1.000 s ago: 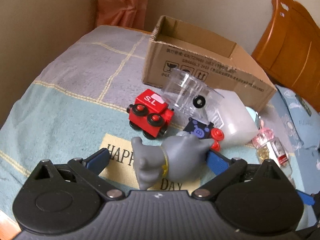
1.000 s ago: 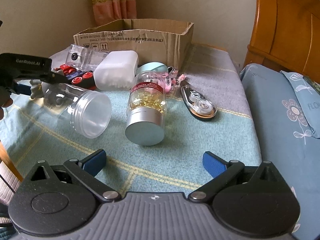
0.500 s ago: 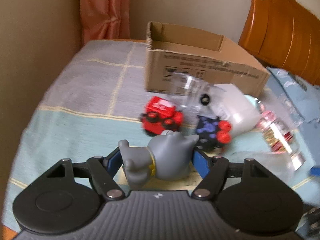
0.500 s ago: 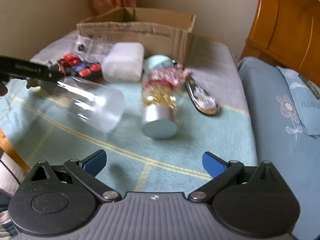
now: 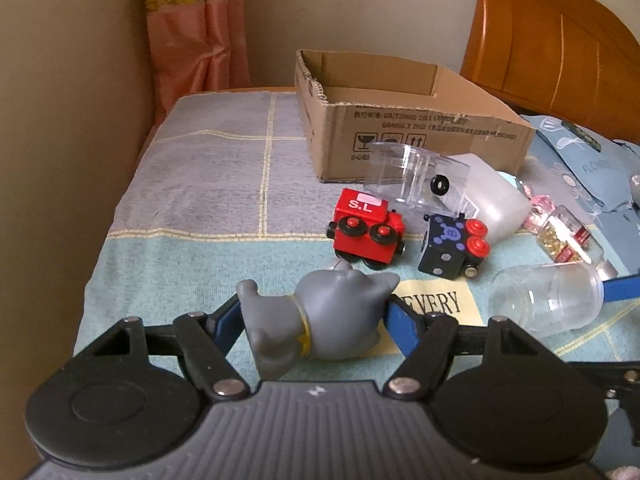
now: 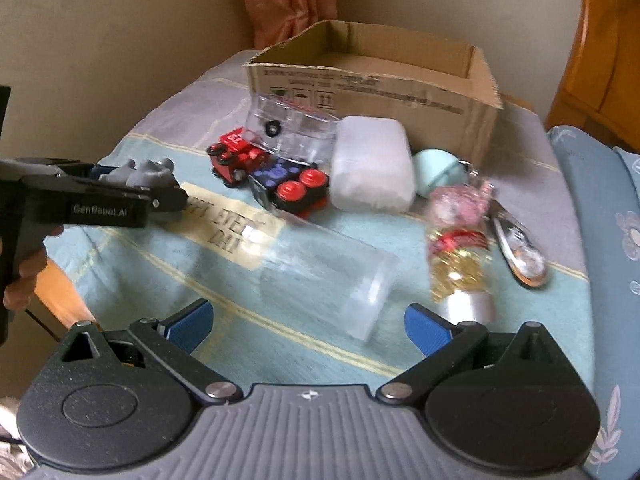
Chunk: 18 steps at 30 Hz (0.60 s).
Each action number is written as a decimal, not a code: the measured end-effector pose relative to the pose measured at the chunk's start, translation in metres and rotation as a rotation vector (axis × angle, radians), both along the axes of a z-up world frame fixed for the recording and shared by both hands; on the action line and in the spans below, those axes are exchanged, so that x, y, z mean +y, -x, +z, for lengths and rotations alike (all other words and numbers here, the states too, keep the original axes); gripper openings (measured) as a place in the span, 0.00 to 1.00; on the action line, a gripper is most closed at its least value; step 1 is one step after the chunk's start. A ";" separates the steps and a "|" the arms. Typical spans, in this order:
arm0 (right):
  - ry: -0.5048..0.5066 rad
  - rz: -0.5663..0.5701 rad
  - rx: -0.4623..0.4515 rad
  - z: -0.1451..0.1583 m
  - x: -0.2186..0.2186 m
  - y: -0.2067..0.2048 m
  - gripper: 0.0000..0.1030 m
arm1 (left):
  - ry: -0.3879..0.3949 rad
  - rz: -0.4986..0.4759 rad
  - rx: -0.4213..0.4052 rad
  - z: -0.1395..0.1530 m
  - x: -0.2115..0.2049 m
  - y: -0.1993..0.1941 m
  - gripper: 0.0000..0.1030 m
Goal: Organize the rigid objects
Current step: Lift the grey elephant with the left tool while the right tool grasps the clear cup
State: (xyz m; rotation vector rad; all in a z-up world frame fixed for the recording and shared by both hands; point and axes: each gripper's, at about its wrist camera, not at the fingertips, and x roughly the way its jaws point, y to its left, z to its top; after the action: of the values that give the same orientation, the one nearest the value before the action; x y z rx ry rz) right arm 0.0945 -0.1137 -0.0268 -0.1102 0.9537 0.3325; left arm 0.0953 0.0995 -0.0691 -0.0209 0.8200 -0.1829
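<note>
Tongs (image 5: 312,312) in your left hand, just closed, clamp the grey rubbery animal figure (image 5: 320,320); the open brown cardboard box (image 5: 416,136) sits at one o'clock. In the right view, your right tongs (image 6: 306,326) gape, gripping nothing, above a clear plastic jar (image 6: 332,280) lying on the bed (image 6: 140,264).

Both grippers: left gripper (image 5: 312,316), right gripper (image 6: 308,326); black linkage arms, blue pads, silver pivot screws, ribbed grey housing; white "GenRobot.AI" lettering on left body

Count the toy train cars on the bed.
2: a red car in front of the box, and a black car just right of it. Others may be hidden.
</note>
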 end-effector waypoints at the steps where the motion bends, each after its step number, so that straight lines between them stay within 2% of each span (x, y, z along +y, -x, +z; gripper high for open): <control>1: 0.001 0.001 -0.001 -0.001 0.003 -0.003 1.00 | 0.004 -0.006 0.002 0.000 0.001 0.000 0.71; 18: 0.031 0.031 -0.019 -0.010 0.045 -0.051 1.00 | 0.052 0.005 0.018 -0.003 0.018 0.000 0.73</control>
State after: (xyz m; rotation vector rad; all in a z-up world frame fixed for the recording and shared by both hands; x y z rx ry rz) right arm 0.1459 -0.0688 -0.0368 -0.1565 0.9392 0.3447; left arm 0.0957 0.1177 -0.0717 -0.0736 0.8329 -0.1990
